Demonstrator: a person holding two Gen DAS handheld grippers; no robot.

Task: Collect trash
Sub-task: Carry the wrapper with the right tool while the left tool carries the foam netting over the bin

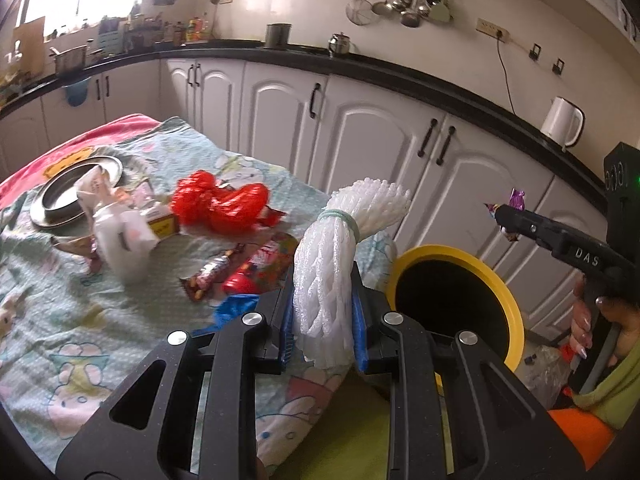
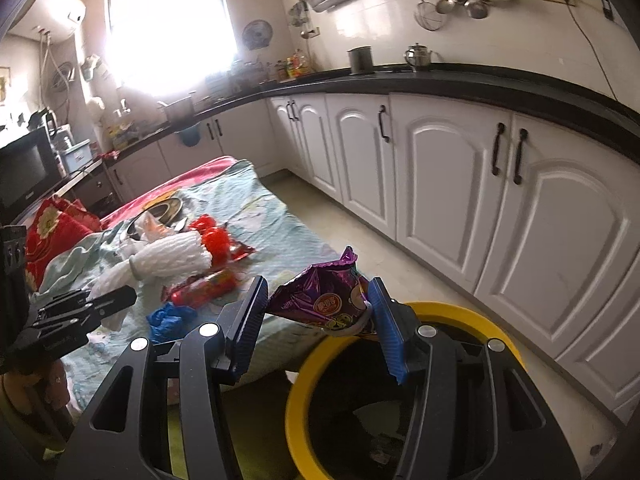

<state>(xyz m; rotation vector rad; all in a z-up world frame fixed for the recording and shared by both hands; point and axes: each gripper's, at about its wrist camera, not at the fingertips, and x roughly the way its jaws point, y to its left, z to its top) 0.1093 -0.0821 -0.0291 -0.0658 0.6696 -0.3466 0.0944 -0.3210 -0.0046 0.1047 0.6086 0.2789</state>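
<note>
On the left, the cloth-covered surface [image 1: 80,320] carries the trash not yet collected: a white plastic bag [image 1: 120,232] beside a metal plate [image 1: 52,196], a red net bag [image 1: 220,204], a candy bar wrapper [image 1: 212,276], a red snack packet [image 1: 260,272] and a crumpled blue piece [image 1: 236,308]. They lie loosely scattered, apparently waiting their turn.

The left gripper [image 1: 324,320] is clamped on a white foam net bundle [image 1: 336,248], its blue pads pressing the bundle's lower end so the banded top stands upright above the jaws. It is held at the surface's edge, just beside the yellow-rimmed bin [image 1: 504,280], probably on its way to be dropped in.

Further right, the right gripper [image 2: 316,312] holds a purple snack wrapper [image 2: 324,300] between half-spread jaws. The right pad presses its crumpled edge, and the left pad seems to meet its corner. The wrapper hangs at the bin's near rim [image 2: 472,316], so letting go a little further over should drop it inside.
</note>
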